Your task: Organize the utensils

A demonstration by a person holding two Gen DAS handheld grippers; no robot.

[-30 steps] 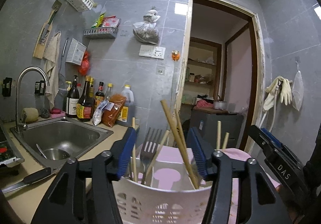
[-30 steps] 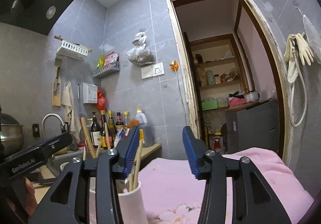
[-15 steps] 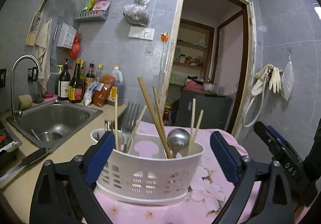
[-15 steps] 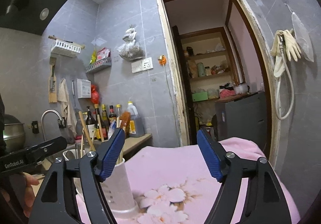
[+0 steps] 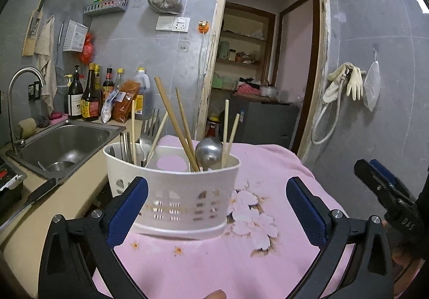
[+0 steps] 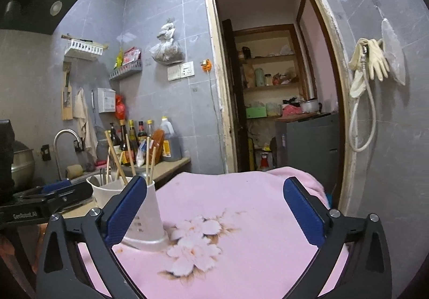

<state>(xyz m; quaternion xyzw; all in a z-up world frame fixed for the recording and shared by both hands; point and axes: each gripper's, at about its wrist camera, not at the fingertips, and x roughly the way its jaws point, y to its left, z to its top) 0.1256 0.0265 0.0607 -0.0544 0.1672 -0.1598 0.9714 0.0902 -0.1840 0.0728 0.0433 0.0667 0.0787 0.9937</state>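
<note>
**Both hand-held grippers wide, caddy standing free on the pink cloth**

The white utensil caddy (image 5: pixel 174 197) stands upright on a pink flowered cloth (image 5: pixel 268 218), just beside the counter (image 5: pixel 67 207) with its steel sink (image 5: pixel 64 143). Wooden chopsticks (image 5: pixel 174 122), a fork (image 5: pixel 147 135) and a steel ladle (image 5: pixel 209 151) stick up out of its compartments.

The left hand-held gripper (image 5: pixel 217 207) has just been opening; its blue pads stand wide, the caddy beyond them and untouched. The right hand-held gripper (image 6: pixel 214 210) has likewise just spread wide, with only cloth between its pads; the caddy sits behind its left finger (image 6: pixel 126 210). Bottles (image 5: pixel 88 95) line the wall behind the sink.
</note>
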